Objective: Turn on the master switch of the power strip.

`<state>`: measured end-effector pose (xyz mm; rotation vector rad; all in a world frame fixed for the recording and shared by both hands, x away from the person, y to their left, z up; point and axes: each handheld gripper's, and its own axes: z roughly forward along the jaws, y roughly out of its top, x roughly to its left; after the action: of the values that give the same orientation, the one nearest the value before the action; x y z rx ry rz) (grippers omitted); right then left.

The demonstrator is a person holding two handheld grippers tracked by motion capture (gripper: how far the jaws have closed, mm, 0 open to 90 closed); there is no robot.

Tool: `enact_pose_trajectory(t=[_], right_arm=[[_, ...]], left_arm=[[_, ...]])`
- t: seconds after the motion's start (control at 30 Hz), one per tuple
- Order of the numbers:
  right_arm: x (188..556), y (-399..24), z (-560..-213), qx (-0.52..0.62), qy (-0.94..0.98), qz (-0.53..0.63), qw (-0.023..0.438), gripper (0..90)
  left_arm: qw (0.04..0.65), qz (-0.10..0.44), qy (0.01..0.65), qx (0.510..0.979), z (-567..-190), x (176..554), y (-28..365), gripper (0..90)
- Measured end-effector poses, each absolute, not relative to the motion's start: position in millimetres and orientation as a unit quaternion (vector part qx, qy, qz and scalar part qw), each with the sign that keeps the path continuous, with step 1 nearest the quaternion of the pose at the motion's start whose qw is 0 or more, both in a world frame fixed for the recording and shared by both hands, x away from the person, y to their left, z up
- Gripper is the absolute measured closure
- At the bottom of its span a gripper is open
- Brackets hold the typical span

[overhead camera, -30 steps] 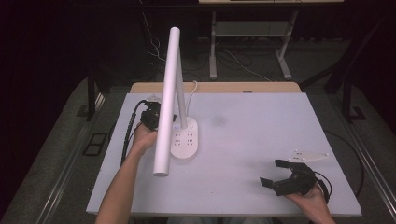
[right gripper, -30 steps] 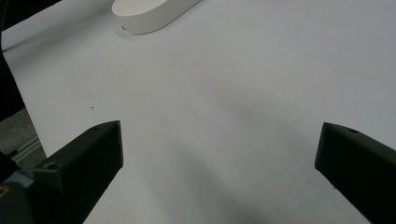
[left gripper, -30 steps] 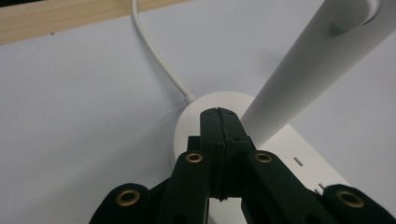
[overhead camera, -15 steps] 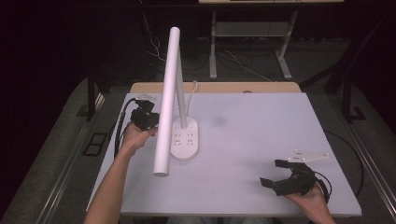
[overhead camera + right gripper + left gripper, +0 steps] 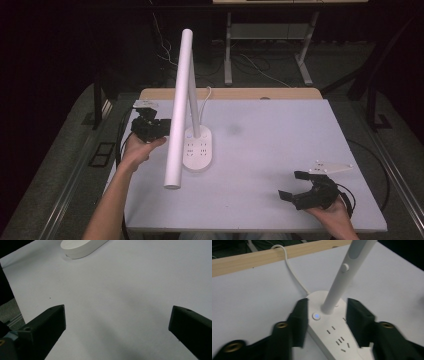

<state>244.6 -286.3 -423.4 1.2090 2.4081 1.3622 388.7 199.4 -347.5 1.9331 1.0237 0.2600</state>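
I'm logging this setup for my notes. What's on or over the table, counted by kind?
Desk lamp with socket base: 1
White power cord: 1
Hand-held tongs, left and right: 2
Total: 4

A white desk lamp point(image 5: 186, 95) stands on my pale surface point(image 5: 280, 145), its oval base point(image 5: 198, 150) carrying sockets and a lit blue button point(image 5: 316, 316). Its white cord point(image 5: 291, 270) runs back over the wooden edge point(image 5: 235, 93). Beyond, on the dark floor, stands a metal table frame point(image 5: 270, 35).
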Motion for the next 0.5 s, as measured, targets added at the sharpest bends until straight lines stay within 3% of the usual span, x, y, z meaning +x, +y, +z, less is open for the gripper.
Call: enact_pose_trajectory(t=[0.23, 0.37, 0.5], right_arm=[[245, -287, -423, 0.398, 0.796, 0.451, 0.062, 0.3], [244, -286, -423, 0.398, 0.796, 0.452, 0.063, 0.3], [245, -286, -423, 0.396, 0.797, 0.452, 0.065, 0.3]], left_arm=[[0.466, 0.096, 0.402, 0.782, -348, 369, 207, 13.2], [0.463, 0.089, 0.406, 0.783, -352, 357, 209, 1.4], [0.470, 0.089, 0.408, 0.778, -357, 346, 213, 0.0]])
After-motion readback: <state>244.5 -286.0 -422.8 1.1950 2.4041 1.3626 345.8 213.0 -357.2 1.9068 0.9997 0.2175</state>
